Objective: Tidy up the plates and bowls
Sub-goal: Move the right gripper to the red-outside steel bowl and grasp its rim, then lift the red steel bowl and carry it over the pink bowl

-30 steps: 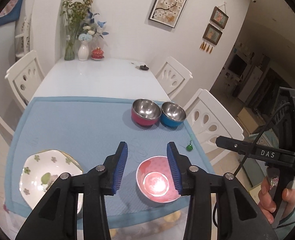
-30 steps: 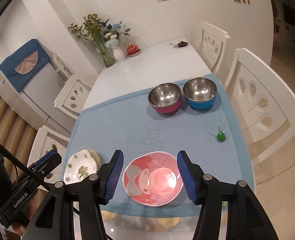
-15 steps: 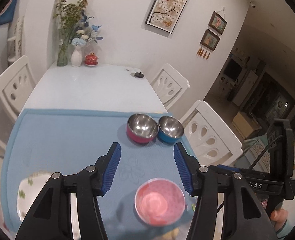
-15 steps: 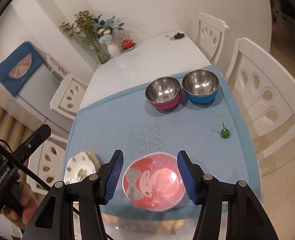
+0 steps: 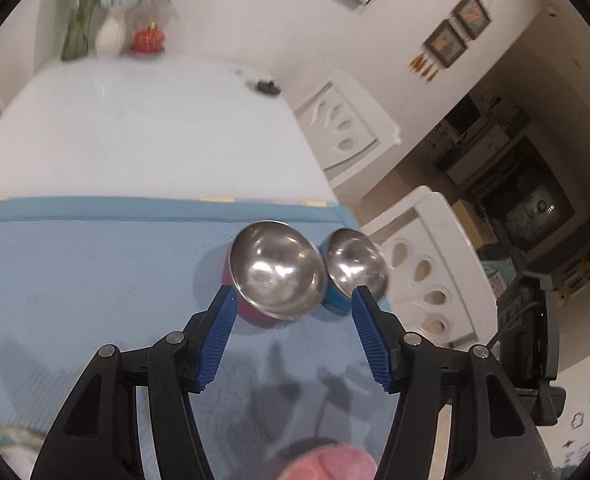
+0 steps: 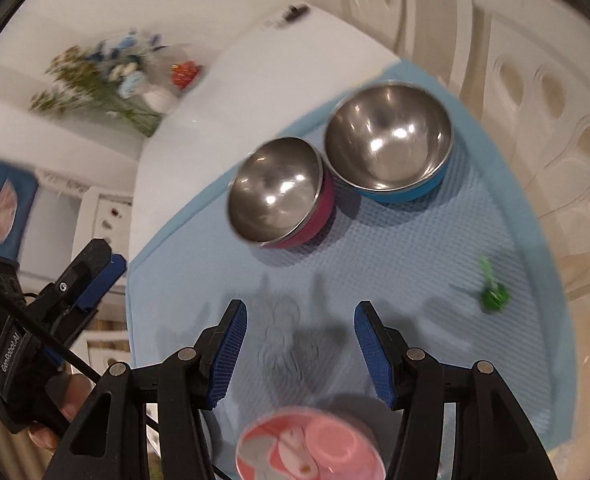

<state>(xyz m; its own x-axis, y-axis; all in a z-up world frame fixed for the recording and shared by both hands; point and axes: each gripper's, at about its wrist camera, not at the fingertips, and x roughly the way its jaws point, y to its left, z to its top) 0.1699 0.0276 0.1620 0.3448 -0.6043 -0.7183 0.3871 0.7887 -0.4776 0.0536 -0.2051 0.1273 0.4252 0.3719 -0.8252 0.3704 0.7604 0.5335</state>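
Two steel-lined round bowls upright side by side on blue mat: magenta-shelled bowl touching blue-shelled bowl at rims. Pink patterned shallow bowl near mat's front edge, well apart, blurred.

My pink plate runs off the bottom edge in both views, smeared by blur. The far flowers and a small dark thing on the white table are too blurred to identify.
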